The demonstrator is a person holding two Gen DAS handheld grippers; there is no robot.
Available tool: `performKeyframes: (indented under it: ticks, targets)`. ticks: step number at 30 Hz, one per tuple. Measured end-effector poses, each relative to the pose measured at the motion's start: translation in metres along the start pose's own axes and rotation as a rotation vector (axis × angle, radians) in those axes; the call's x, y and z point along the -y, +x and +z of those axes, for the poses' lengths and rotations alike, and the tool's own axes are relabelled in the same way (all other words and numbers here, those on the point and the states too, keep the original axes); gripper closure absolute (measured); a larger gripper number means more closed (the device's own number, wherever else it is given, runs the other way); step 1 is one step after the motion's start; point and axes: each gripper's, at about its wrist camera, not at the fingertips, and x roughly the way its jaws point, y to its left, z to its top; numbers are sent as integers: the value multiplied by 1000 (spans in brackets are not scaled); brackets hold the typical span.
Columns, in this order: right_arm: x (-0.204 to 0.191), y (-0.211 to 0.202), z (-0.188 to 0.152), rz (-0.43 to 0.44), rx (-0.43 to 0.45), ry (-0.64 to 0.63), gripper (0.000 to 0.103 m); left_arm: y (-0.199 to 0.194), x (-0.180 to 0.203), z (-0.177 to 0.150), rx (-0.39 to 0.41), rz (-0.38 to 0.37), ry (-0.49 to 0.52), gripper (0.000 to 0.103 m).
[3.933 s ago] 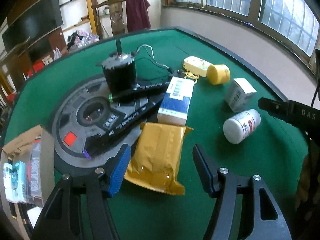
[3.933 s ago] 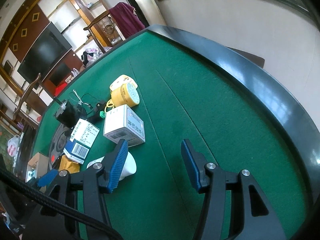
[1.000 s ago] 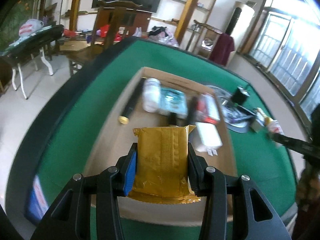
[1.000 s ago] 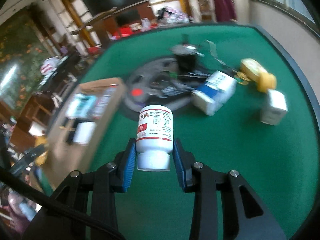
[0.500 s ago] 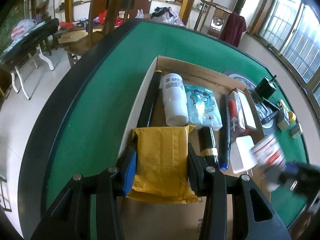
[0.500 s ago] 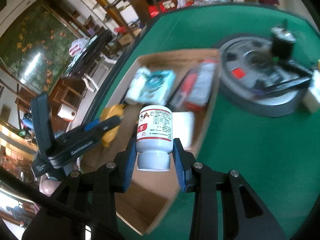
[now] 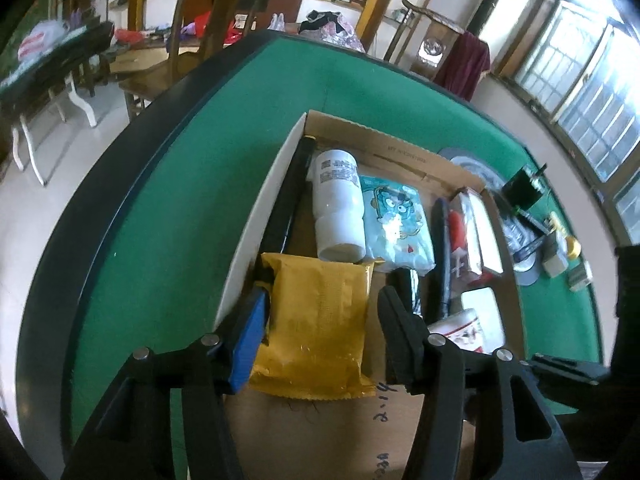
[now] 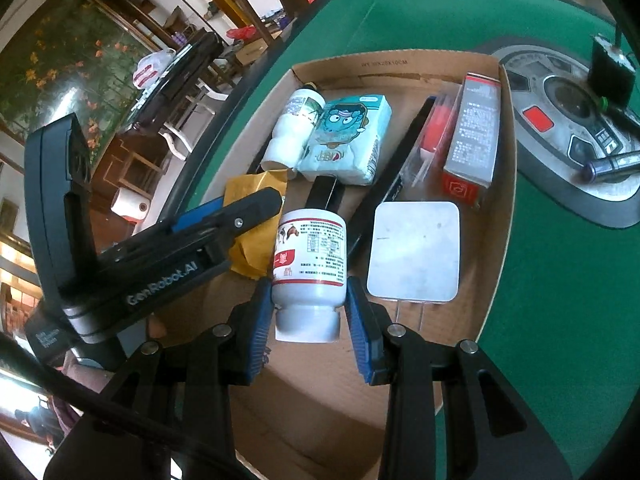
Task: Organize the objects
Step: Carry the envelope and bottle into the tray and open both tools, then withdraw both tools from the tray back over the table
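**Both grippers over the cardboard box, packet being let go**

A round table topped in green felt (image 7: 192,184) with a dark rim fills the room's middle; wooden chairs and shelves stand to the left, bright windows to the right. On the felt sits an open cardboard box (image 7: 404,148), already holding a white bottle (image 7: 338,204), a cartoon-printed tissue pack (image 7: 396,220), a red-and-grey carton (image 8: 474,132) and a flat white adapter (image 8: 414,252).

A second ago the yellow packet hung pinched above the box's near edge; now it lies lower, down inside the box by its left wall. The right hand has swung in from the open felt to the box.

The left gripper (image 7: 320,320) is opening: the yellow packet (image 7: 320,320) lies between its fingers, the right finger clear of it. The right gripper (image 8: 310,312) clamps the white pill bottle (image 8: 310,268) by its lower body, cap toward the camera, over the box floor just beside the adapter.
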Motion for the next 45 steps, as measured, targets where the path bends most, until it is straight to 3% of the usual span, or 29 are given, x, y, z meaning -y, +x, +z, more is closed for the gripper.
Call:
performKeyframes:
  ticks: [7,13,24,28,34,41,45]
  targets:
    - [-7,1,-7,-44,-3,-35,69,-43,-3,-1,118,-30,-39,44]
    - [-5,-9,-11,-53,17,-45,63,-56,0,-6,150,-8,-25,43]
    - [18,-72,-30,-78,177,-12,55,-80,36,-21,184,-30,13,43]
    - [37,-104,-39,-144,240,-4,55,-114,68,-26,305,-37,69,43]
    - [75,-186,-59,-257,385,20,56,-171,140,-40,481,-130,151,43]
    - [92,-313,-94,-304,598,46,51,-229,247,-51,541,-344,242,43]
    - [88,-389,-110,-338,685,48,51,-278,294,-46,596,-412,308,43]
